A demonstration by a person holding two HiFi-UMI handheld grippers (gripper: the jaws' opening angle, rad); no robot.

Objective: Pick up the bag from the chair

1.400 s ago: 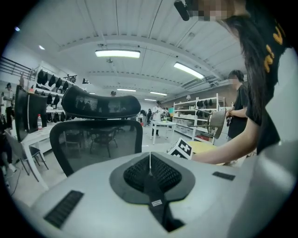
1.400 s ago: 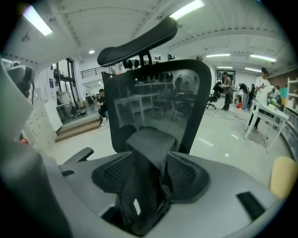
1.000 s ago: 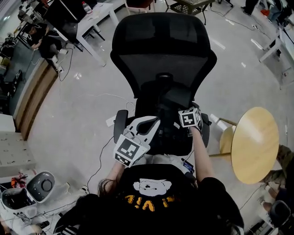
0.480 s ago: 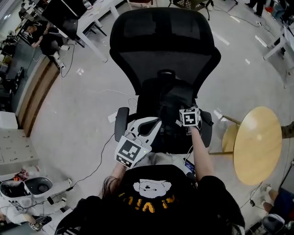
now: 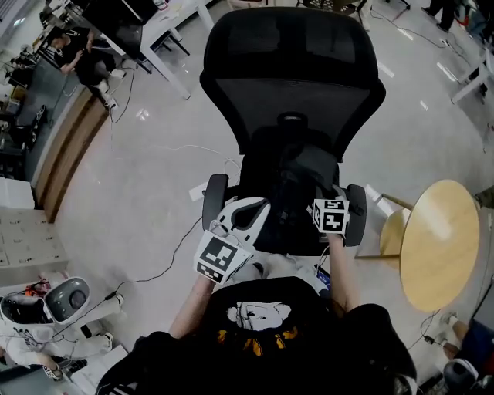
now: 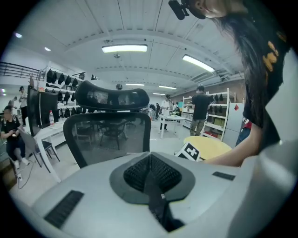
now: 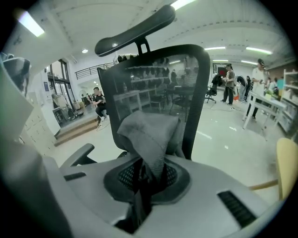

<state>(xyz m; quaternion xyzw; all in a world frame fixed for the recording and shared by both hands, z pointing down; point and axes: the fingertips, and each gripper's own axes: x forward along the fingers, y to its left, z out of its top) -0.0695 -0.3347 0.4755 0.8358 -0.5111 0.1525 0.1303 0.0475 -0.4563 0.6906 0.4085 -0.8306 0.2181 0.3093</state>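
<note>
Right tongs [image 7: 145,179], just closing, pinch dark grey fabric bag [image 7: 150,132], frame centre, on black mesh office chair [image 5: 293,92]; left tongs [image 6: 150,162] pressed together, empty. Grasp looks made; next, lift clear.

It is a large open-plan office or lab: white desks [image 5: 171,14], a monitor [image 6: 39,109], stocked shelves [image 6: 216,122], ceiling strip lights [image 6: 124,48], a glossy pale floor [image 5: 154,162], a mesh office chair [image 5: 293,85], a seated person [image 6: 10,132].

Bag [image 7: 149,132] lower part hidden behind right tool [image 7: 145,173].
</note>
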